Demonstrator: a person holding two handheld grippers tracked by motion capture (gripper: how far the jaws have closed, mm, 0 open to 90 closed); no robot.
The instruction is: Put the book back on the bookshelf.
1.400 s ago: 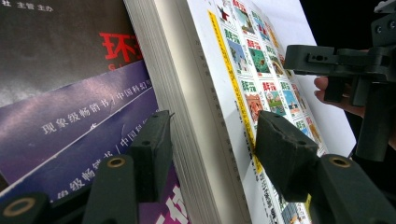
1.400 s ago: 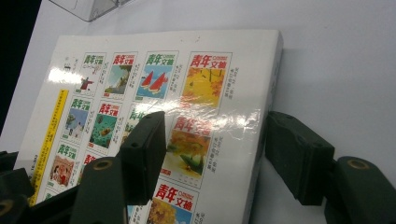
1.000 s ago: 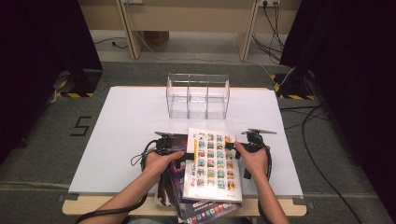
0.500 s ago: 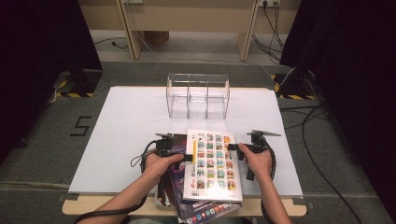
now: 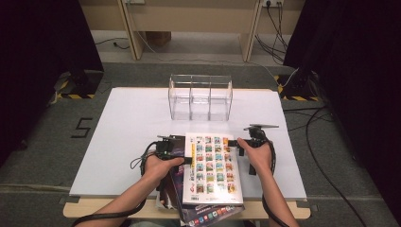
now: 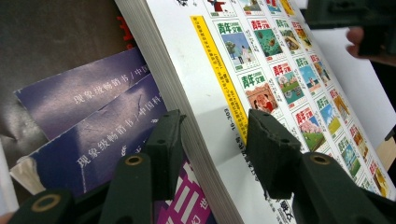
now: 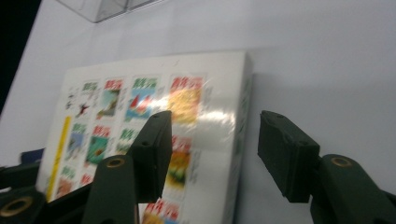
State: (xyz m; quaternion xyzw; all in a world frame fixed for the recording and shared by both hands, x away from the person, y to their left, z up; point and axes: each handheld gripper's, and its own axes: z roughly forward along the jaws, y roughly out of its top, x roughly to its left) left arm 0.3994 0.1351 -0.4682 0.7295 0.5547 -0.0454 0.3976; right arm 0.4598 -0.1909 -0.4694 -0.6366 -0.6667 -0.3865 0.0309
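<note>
A thick white book (image 5: 212, 168) with rows of small colourful cover pictures lies on top of a loose stack at the near edge of the white tabletop (image 5: 123, 132), right in front of the person. Beneath it, dark purple magazines (image 5: 172, 146) fan out to the left and towards the near edge, some hanging over it.

The left gripper (image 5: 185, 160) comes in from the book's left side. In the left gripper view its jaws straddle the book's left edge (image 6: 205, 140), one jaw under the pages against the purple covers, the other over the printed cover; they have narrowed a little and sit close round the edge, though I cannot tell whether the pads truly press on it.

The right gripper (image 5: 235, 144) is at the book's right edge, near the far corner. In the right gripper view its jaws (image 7: 212, 154) stand wide and have just been opening further, one over the glossy cover, the other out over bare tabletop, with the book's edge between them but not pinched.

Farther back, mid-tabletop, stands a clear plastic organiser (image 5: 200, 97) with three compartments, well apart from the book.
</note>
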